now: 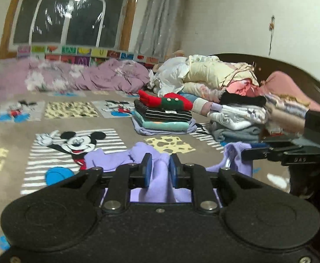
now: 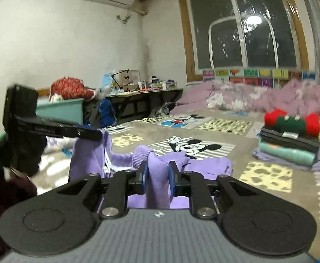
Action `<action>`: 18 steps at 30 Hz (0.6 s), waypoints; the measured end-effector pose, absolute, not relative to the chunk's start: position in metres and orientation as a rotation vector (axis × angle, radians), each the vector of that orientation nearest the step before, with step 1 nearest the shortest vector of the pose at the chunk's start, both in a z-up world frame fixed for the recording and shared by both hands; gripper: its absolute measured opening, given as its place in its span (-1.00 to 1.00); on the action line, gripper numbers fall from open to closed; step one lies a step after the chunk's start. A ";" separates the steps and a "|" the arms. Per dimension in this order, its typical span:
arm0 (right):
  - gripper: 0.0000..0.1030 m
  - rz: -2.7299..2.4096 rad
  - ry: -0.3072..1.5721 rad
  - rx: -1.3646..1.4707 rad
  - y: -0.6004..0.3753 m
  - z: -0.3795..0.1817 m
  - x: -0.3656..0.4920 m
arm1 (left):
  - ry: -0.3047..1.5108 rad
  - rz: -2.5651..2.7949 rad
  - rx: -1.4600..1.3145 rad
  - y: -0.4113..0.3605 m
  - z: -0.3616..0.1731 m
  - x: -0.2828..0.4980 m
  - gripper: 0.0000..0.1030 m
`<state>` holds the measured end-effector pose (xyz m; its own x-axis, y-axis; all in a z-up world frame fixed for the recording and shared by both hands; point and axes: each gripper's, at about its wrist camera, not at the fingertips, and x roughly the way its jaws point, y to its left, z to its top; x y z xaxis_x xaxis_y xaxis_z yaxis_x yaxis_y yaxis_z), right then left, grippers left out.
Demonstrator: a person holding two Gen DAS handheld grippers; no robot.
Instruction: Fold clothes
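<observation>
Bed (image 1: 11, 131) carrying folded stack (image 1: 163, 118) | left gripper (image 1: 160, 168) and right gripper (image 2: 157, 171) both pinching purple garment (image 2: 206, 166) | risk: thin bunched fabric slipping, spoiling fold.

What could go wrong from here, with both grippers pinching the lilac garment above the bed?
1. Each gripper, left and right, is shut on only a narrow bunched ridge of the lilac garment, so the fabric could slip out.
2. The knit cuff and loose folds hang unevenly, so the fold may come out crooked.
3. Swinging cloth could topple the nearby folded stack.
</observation>
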<state>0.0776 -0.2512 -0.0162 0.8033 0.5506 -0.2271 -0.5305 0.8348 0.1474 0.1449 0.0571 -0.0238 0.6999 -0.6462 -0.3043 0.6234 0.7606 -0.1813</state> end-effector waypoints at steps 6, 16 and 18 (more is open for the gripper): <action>-0.63 0.606 0.333 0.199 -0.268 -0.023 0.130 | 0.438 -0.768 -0.169 0.067 -0.029 0.195 -0.78; -0.64 0.560 0.383 0.349 -0.291 -0.031 0.188 | 0.433 -0.805 -0.195 0.065 -0.020 0.254 -0.81; -0.64 0.543 0.392 0.368 -0.296 -0.031 0.205 | 0.428 -0.810 -0.187 0.063 -0.017 0.272 -0.82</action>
<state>0.2052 -0.2964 -0.0307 0.7865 0.5604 -0.2594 -0.4230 0.7950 0.4349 0.2723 0.0631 -0.0168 0.6098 -0.7345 -0.2978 0.6600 0.6786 -0.3223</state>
